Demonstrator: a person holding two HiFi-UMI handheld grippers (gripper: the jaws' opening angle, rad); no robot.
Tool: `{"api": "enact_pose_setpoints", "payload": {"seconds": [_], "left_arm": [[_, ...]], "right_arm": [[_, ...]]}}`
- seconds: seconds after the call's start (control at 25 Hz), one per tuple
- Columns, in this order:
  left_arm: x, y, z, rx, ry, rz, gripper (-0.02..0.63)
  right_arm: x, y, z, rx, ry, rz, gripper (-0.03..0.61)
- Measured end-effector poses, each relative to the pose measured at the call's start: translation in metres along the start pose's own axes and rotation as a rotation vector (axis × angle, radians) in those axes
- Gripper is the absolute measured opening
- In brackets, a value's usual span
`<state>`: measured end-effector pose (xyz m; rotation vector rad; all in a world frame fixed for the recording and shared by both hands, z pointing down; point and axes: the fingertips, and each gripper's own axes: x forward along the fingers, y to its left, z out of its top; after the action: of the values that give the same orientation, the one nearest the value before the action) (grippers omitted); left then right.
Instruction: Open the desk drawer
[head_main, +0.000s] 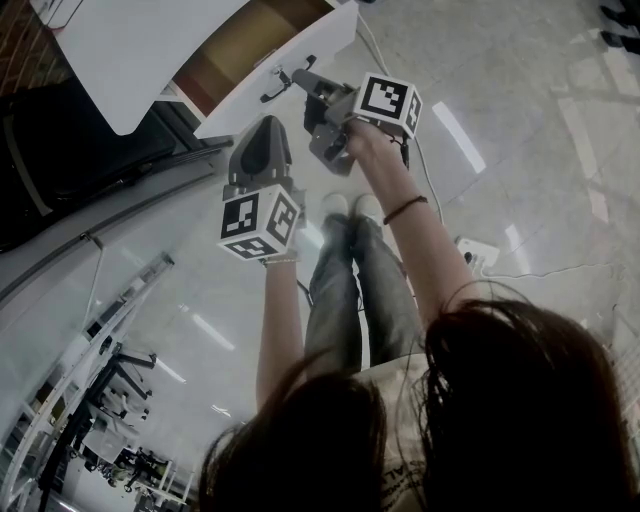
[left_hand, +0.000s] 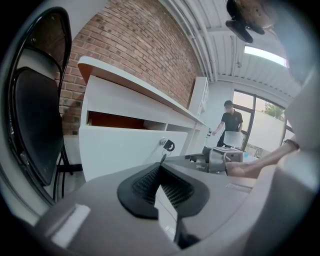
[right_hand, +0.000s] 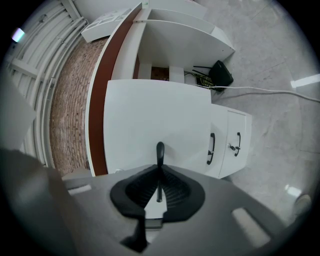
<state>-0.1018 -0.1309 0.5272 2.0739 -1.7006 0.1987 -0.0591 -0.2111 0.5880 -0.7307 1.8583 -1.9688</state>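
Observation:
The white desk (head_main: 130, 50) has its top drawer (head_main: 300, 55) pulled out, with brown wood showing in the gap behind its front (left_hand: 125, 147). My right gripper (head_main: 298, 80) is shut on the drawer's black handle (right_hand: 160, 150), which runs up between its pads (right_hand: 175, 192) in the right gripper view. My left gripper (head_main: 264, 125) hovers just below the drawer front, apart from it. It is shut with nothing between its pads (left_hand: 145, 185). From the left gripper view I see the right gripper (left_hand: 197, 158) and the hand holding it beside the drawer's lock (left_hand: 167, 145).
A black chair (head_main: 60, 150) stands left of the desk. A small white drawer unit (right_hand: 230, 145) with two black handles and a key sits below. A white cable (right_hand: 270, 91) crosses the glossy floor. A person (left_hand: 229, 120) stands far back by the windows.

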Motion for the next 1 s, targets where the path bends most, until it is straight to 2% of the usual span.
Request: {"api": "enact_pose_setpoints", "payload": {"seconds": [1.0], "left_arm": [[-0.009,-0.009,-0.004,-0.010,0.026,-0.013,-0.002]], "right_arm": [[-0.013,-0.002,-0.006,0.012,-0.009,-0.013,0.021]]}}
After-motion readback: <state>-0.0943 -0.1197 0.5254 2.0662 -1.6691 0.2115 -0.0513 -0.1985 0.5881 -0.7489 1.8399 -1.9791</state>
